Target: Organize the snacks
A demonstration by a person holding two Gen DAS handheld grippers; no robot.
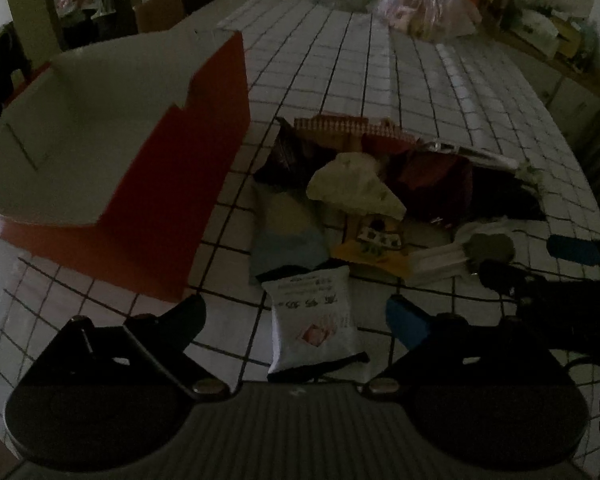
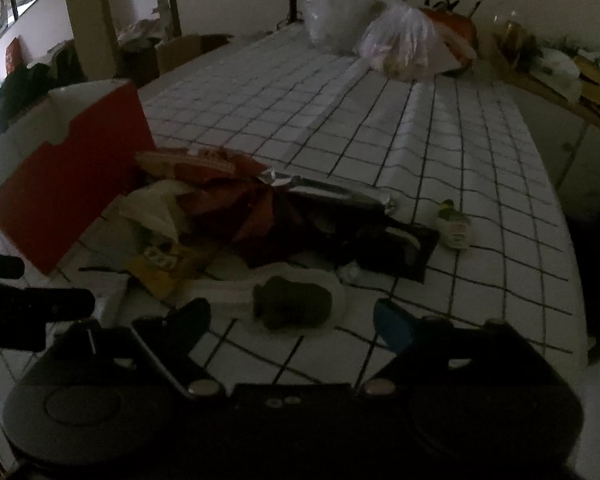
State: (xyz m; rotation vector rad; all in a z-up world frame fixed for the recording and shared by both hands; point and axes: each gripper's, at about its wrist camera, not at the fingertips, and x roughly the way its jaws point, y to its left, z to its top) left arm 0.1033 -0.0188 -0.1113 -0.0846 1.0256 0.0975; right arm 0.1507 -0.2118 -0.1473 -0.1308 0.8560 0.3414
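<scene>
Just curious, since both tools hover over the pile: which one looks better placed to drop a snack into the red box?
Probably the left hand-held gripper: open, white packet between its fingers, red box right beside it.

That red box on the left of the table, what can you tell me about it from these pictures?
The red box looks like cardboard: red outside, plain white inside. It stands upright and open on the grid-patterned tablecloth, and no contents show in the part of its inside that is visible. One wall's top edge has a notched, stepped cut. It sits left of the snack pile; from the right wrist view the pile's nearest wrappers seem to reach its wall, though contact is unclear.
</scene>
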